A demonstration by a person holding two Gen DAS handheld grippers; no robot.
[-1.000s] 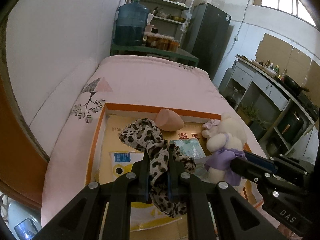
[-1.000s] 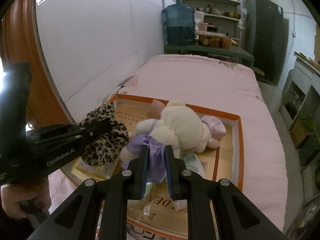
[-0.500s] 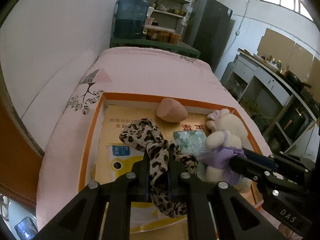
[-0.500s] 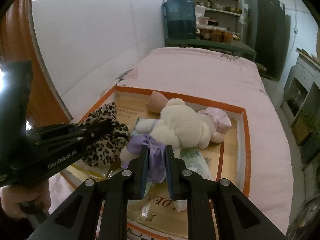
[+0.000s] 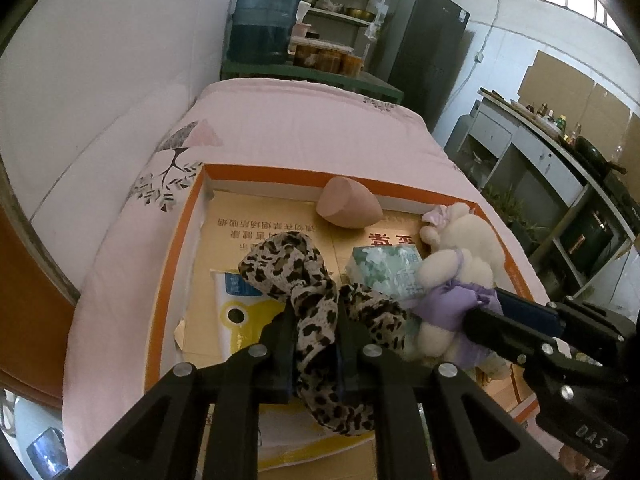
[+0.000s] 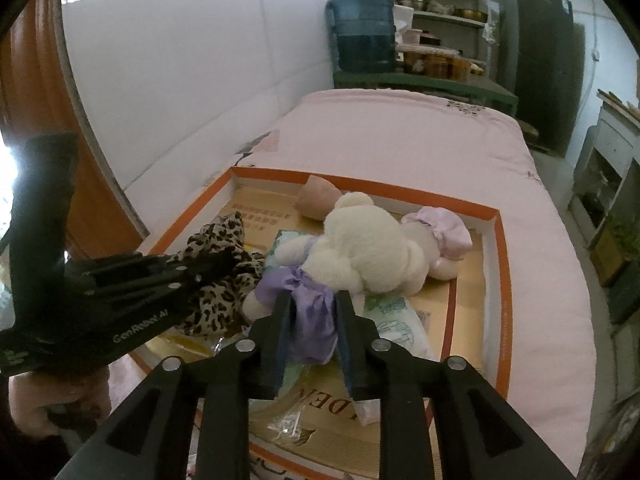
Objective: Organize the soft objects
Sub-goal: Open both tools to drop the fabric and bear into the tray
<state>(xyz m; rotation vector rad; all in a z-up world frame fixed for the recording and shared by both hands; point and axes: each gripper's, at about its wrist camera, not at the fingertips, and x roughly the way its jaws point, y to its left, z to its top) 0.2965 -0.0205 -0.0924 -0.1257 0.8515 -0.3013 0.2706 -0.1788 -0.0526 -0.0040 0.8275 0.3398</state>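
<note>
A: From the left wrist, the left gripper [image 5: 316,320] pinches the leopard-print scarf [image 5: 296,276]; it trails ahead into the orange-rimmed box [image 5: 172,240].

B: From the right wrist, the right gripper [image 6: 313,316] has just been opening, its jaws loose around the plush bear [image 6: 368,248]'s purple dress [image 6: 310,320]; the bear lies crosswise ahead.

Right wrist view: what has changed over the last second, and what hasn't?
The right gripper has just been opening: its jaws now stand apart around the plush bear's purple dress, loosening the grip. The left gripper stays clamped on the leopard-print scarf. The bear, the pink sponge and the orange-rimmed box stayed put.
</note>
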